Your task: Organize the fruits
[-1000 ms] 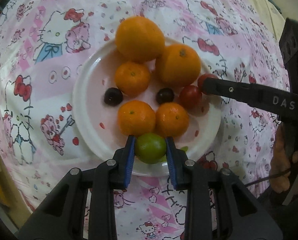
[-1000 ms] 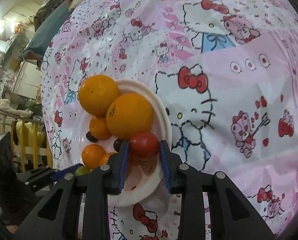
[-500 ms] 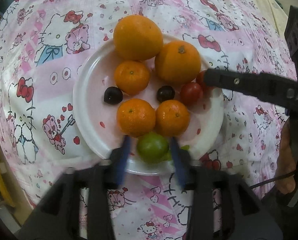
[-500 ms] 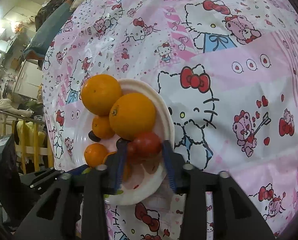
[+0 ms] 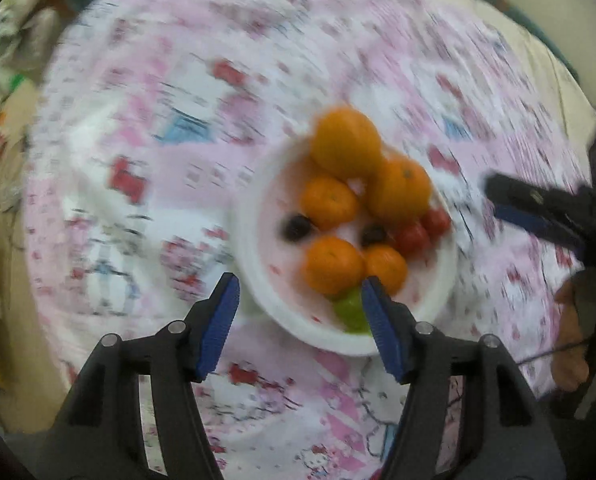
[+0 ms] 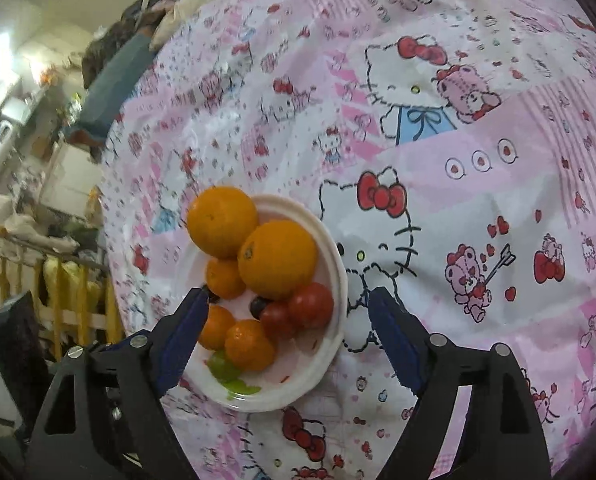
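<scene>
— Where is the fruit?

— All on the white plate (image 6: 337,258), on the pink cloth (image 6: 478,200). Two big oranges (image 6: 276,258) sit at the far side. Small ones are in the middle. Two tomatoes (image 6: 312,305) are on the right, and a lime (image 5: 350,312) is at the near rim.

— Are the tongs holding any of it?

— No. The left tongs (image 5: 299,283) have just been opening and now stand spread with nothing pinched. The lime sits low at their right side, partly hidden behind the right blue pad. That picture is blurry, so I can't tell if it touches the pad. The right tongs (image 6: 289,295) have just been opening too, and they are very wide. The tomatoes lie between their pads, with clear space on both sides.

— Which tongs are nearer to what?

— The left ones are nearer the lime and the right ones are nearer the tomatoes. I think both fruits are let go, so the tongs only need to lift straight off and not bump them.

— Do the two cameras show the same?

— Not quite. The right one is sharp. It shows the tomatoes touching each other, and a little green bit on the plate beside the lime. The left one shows one arm of the right tongs out past the right rim, and a hand near the right edge
</scene>
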Available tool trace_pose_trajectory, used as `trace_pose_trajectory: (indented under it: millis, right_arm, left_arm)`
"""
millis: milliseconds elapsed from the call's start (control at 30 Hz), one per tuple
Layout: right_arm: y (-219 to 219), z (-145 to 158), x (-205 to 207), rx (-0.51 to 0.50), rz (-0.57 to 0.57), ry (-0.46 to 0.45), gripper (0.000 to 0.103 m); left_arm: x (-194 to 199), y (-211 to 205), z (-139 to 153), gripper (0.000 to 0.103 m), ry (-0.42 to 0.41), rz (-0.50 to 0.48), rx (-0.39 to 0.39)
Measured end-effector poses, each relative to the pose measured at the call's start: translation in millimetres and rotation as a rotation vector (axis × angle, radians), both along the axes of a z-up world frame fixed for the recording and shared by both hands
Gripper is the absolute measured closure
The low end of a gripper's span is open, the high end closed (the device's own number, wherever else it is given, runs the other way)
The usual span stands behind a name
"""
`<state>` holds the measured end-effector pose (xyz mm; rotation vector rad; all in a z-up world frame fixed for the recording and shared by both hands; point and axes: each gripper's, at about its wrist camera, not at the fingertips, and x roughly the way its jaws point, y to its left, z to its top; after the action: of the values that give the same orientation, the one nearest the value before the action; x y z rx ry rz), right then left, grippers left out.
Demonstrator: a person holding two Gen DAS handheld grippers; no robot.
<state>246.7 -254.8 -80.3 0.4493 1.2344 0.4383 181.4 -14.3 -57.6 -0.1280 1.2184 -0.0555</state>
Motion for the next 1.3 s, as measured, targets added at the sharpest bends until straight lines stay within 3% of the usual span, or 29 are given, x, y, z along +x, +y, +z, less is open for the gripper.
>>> trace_pose_trajectory:
  millis: [133, 467, 567, 733, 800, 900, 1067, 1167, 1300]
  right_arm:
    - [-3, 16, -9, -0.026, -0.014, -0.054, 0.011]
    - [16, 51, -56, -0.12, 0.058, -0.198, 0.008]
    - [12, 54, -73, -0.103, 0.039, -0.211, 0.003]
    - [7, 61, -102, -0.122, -0.001, -0.255, 0.003]
    - [6, 66, -115, -0.137, -0.016, -0.285, 0.002]
    - [5, 71, -134, -0.158, -0.048, -0.336, 0.0]
    - [14, 80, -163, -0.266, -0.097, -0.472, 0.0]
    - [19, 83, -173, -0.301, -0.12, -0.513, 0.0]
    - [30, 84, -179, -0.358, -0.104, -0.558, 0.0]
  left_arm:
    - [-6, 15, 13, 0.043, -0.055, 0.058, -0.019]
    - [-36, 6, 32, 0.042, -0.204, 0.019, 0.032]
    - [-51, 6, 37, 0.024, -0.23, 0.027, 0.036]
    - [-78, 4, 50, 0.016, -0.294, 0.016, 0.063]
    - [-89, 6, 57, 0.008, -0.324, 0.016, 0.062]
    - [-103, 10, 64, 0.008, -0.369, 0.015, 0.047]
    - [-117, 16, 68, 0.007, -0.408, 0.043, 0.092]
    - [-125, 18, 67, 0.0, -0.411, 0.049, 0.102]
    - [-132, 18, 69, 0.0, -0.448, 0.057, 0.109]
